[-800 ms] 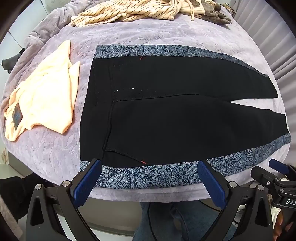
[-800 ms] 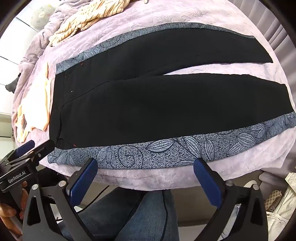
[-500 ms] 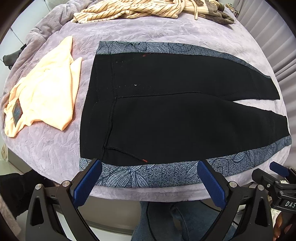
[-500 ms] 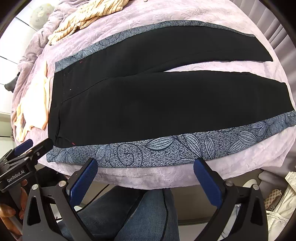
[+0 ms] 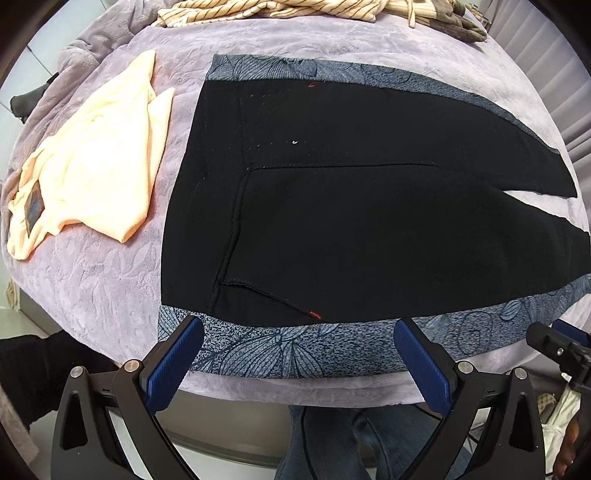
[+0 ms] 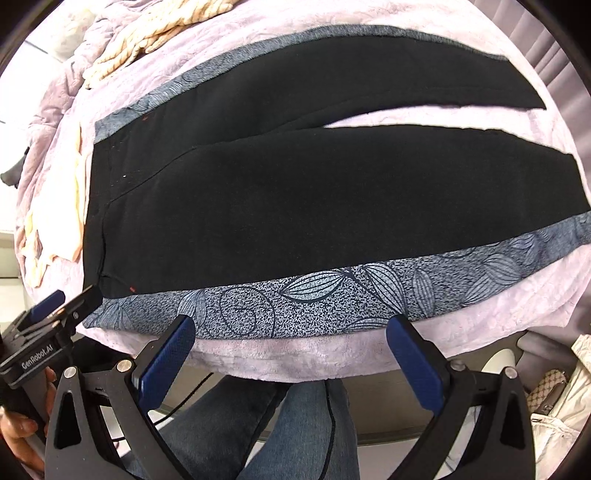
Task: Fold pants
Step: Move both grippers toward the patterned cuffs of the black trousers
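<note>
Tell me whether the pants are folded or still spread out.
Spread out. The pants lie flat on the blanket, both legs apart, with no fold visible.

A bed [image 5: 103, 295] under a lilac plush cover carries black pants [image 5: 351, 221] spread flat with legs running right, a peach shirt [image 5: 92, 177] just left of them, and striped clothes [image 5: 277, 9] at the far edge

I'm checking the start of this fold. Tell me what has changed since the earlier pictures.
Both grippers have eased closer to the near patterned edge of the pants. The left hand-held gripper and the right hand-held gripper stay open, and nothing has been grasped. The pants lie flat as before, and the peach garment hasn't moved.
</note>
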Motion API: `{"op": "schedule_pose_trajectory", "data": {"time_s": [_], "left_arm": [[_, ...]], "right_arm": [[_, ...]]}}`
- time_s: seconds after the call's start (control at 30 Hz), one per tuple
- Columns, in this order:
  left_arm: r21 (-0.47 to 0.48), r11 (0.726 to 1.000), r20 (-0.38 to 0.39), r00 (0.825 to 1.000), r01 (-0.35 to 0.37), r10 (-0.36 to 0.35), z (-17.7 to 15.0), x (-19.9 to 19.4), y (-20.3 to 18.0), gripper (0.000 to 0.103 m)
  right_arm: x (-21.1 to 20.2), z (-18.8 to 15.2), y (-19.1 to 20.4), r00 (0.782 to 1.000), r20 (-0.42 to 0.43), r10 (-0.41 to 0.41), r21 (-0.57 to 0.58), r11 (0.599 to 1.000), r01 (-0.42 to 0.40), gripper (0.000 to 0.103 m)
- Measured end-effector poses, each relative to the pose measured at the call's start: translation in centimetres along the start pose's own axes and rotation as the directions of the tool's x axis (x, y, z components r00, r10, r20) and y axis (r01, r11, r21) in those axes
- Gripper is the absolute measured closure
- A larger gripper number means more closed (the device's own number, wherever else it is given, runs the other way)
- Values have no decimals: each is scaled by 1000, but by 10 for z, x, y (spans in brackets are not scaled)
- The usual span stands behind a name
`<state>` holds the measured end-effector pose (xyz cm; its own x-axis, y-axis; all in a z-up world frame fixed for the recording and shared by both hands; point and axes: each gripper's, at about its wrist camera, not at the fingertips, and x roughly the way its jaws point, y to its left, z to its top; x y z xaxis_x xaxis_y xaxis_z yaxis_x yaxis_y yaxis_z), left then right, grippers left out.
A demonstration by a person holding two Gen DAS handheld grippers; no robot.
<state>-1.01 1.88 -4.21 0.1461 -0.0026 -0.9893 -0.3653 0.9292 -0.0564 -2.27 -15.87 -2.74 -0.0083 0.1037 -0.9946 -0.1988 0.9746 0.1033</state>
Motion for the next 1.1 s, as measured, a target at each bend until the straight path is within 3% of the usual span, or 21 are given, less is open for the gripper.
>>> {"op": "schedule_pose_trajectory", "data": {"time_s": [0.2,0.37,0.4,0.57,0.87,1.03,1.1], "left_arm": [[-11,999,-77,997,-32,31,-4,19,5,0],[-26,999,3,999,-44,44,3,33,13,0],[-28,998,54,997,-57,58,4,37,17,0],[-23,995,-5,995,-100,100,0,39,20,0],[-18,992,-43,991,-124,123,-5,46,13,0],[-14,994,-60,993,-105,104,-8,52,17,0],[-22,998,-48,997,-65,64,-9,49,24,0]], "right_arm": [[17,3,-11,1000,-7,-5,12,1000,6,0],[25,3,-9,1000,-15,20,19,1000,-20,0],[27,3,-8,999,-22,29,22,999,-29,0],[29,3,-7,999,-13,42,23,999,-42,0],[32,7,-11,999,-10,33,25,999,-33,0],[36,7,-13,999,-11,37,23,999,-37,0],[36,7,-14,998,-4,62,29,998,-62,0]]}}
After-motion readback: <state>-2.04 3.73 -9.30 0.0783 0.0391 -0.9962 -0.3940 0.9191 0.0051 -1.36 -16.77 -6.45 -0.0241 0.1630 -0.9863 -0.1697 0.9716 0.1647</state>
